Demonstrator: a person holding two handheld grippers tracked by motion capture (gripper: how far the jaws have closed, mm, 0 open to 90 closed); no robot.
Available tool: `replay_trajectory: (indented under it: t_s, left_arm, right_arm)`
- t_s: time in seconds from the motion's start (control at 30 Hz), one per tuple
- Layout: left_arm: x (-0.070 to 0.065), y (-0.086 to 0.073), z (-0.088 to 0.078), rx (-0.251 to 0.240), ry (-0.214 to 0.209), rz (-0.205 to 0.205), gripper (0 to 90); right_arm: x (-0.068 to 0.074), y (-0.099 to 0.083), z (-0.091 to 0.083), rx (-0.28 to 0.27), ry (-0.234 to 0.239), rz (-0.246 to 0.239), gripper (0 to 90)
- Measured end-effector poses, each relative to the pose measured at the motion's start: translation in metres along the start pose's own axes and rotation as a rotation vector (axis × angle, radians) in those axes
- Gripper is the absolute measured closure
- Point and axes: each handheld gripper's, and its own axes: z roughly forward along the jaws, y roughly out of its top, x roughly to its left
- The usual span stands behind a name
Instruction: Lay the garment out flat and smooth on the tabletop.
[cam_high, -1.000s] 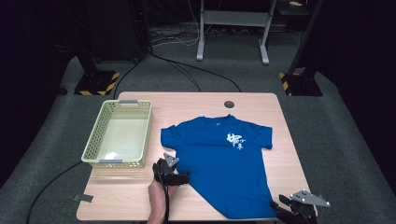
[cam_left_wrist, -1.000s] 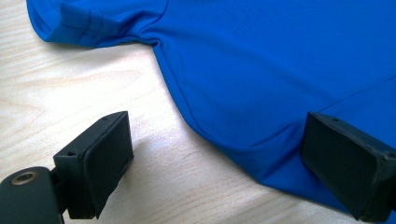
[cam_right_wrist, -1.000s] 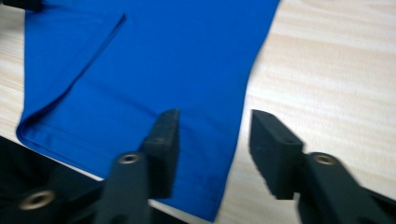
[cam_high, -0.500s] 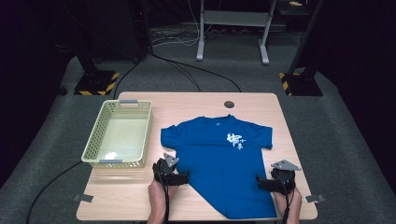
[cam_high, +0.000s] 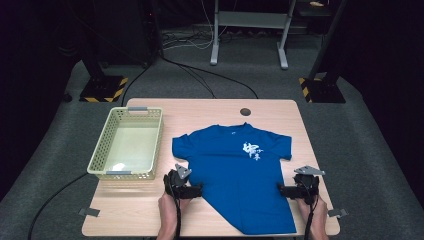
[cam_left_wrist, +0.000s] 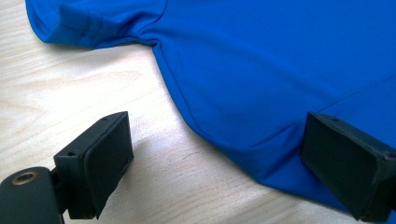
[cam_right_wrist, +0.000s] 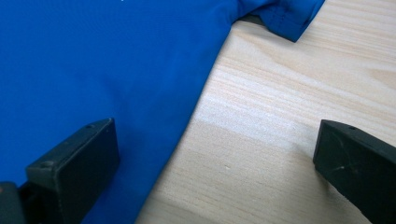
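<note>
The blue T-shirt (cam_high: 235, 175) lies flat, collar toward the table's (cam_high: 210, 107) far edge. Left gripper (cam_high: 196, 190) and right gripper (cam_high: 283, 190) flank its side hems, each straddling one edge, jaws wide and gripping nothing; the right gripper's jaws have just been opening.

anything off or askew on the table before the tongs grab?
Only the blue T-shirt: it lies flat but rotated on the table, hem skewed toward the near right corner. The basket sits square. No spills or damage show.
</note>
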Motion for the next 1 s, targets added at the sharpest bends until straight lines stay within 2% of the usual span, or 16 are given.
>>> replay_trajectory:
  t_s: [0.1, 0.17, 0.27, 0.37, 0.5, 0.67, 0.77, 0.93, 1.0]
  left_arm:
    - [-0.001, 0.001, -0.001, 0.003, -0.002, 0.008, 6.7]
    - [-0.004, 0.003, -0.005, -0.016, -0.015, 0.009, 6.2]
    - [-0.013, 0.011, -0.012, -0.047, -0.064, 0.003, 6.2]
    - [-0.029, 0.021, -0.012, -0.056, -0.116, 0.021, 6.3]
    - [-0.052, 0.035, -0.005, -0.042, -0.172, 0.060, 7.1]
    - [-0.077, 0.045, 0.011, -0.012, -0.220, 0.080, 9.0]
    - [-0.088, 0.048, 0.021, 0.012, -0.246, 0.086, 9.7]
    - [-0.103, 0.051, 0.031, 0.039, -0.279, 0.108, 16.5]
    - [-0.108, 0.052, 0.035, 0.049, -0.281, 0.116, 22.3]
  right_arm:
    - [0.000, 0.000, 0.000, 0.001, -0.001, -0.001, 0.0]
    - [0.000, 0.000, 0.000, 0.001, -0.001, -0.001, 0.0]
    - [0.000, 0.000, 0.000, 0.002, 0.005, -0.006, 0.0]
    - [-0.001, 0.001, 0.001, 0.001, 0.012, -0.013, 0.0]
    - [-0.001, 0.001, 0.001, 0.001, 0.015, -0.015, 0.0]
    - [-0.001, 0.001, 0.001, 0.001, 0.016, -0.016, 0.0]
    - [-0.002, 0.001, 0.001, 0.001, 0.016, -0.016, 0.0]
    - [-0.002, 0.001, 0.001, 0.001, 0.016, -0.017, 0.0]
    - [-0.001, 0.001, 0.001, 0.001, 0.016, -0.016, 0.0]
